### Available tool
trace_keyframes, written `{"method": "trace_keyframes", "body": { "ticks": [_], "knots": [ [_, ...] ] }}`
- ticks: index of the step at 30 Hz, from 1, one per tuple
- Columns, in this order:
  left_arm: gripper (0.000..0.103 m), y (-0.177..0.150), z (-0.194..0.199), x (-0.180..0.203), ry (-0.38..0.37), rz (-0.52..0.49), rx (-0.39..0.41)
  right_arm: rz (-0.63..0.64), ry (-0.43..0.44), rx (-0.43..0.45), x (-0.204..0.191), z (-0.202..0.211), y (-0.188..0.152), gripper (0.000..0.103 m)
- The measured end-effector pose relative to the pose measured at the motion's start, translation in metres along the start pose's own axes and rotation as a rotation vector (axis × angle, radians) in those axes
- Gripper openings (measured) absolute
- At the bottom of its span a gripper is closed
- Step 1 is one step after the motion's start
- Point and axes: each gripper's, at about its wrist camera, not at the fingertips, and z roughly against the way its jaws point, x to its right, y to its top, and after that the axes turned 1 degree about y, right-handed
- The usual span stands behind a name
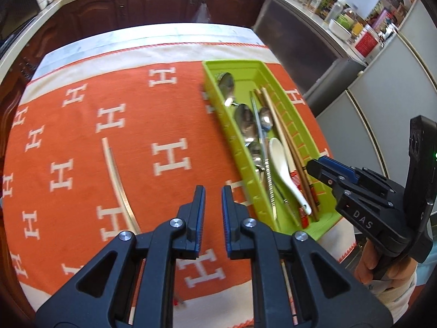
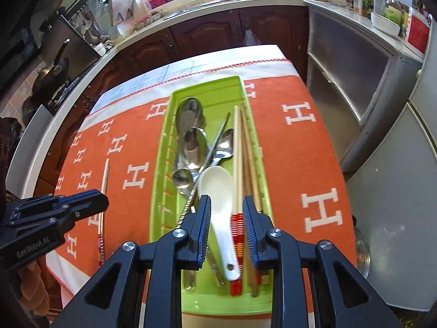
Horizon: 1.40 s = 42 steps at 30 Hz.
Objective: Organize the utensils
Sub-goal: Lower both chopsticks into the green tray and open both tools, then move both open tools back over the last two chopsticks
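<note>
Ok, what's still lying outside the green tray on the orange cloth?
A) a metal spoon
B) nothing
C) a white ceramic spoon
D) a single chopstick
D: a single chopstick lies alone on the orange cloth, left of the green tray; the white ceramic spoon and metal spoons are in the tray.

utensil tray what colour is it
Lime green tray, clearest in the right wrist view.
</note>
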Motion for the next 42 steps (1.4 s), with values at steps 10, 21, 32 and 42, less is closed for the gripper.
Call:
{"method": "trace_keyframes", "body": {
  "ticks": [10,21,32,42],
  "knots": [
    [0.032,-0.012,0.043,-0.047,0.073,0.068,0.096,0.024,0.066,0.033,-0.035,0.019,-0.004,0.026],
    [0.035,-0.035,0.072,-0.089,0.153,0.096,0.159,0.182,0.152,0.068,-0.116,0.042,-0.015,0.042],
    [0.035,-0.072,0.049,-0.115,0.196,0.09,0.116,0.326,0.227,-0.097,-0.179,-0.019,-0.061,0.039],
    [0.035,-0.089,0.022,-0.129,0.168,0.115,0.055,0.348,0.207,-0.214,-0.191,-0.065,-0.085,0.02]
  ]
}}
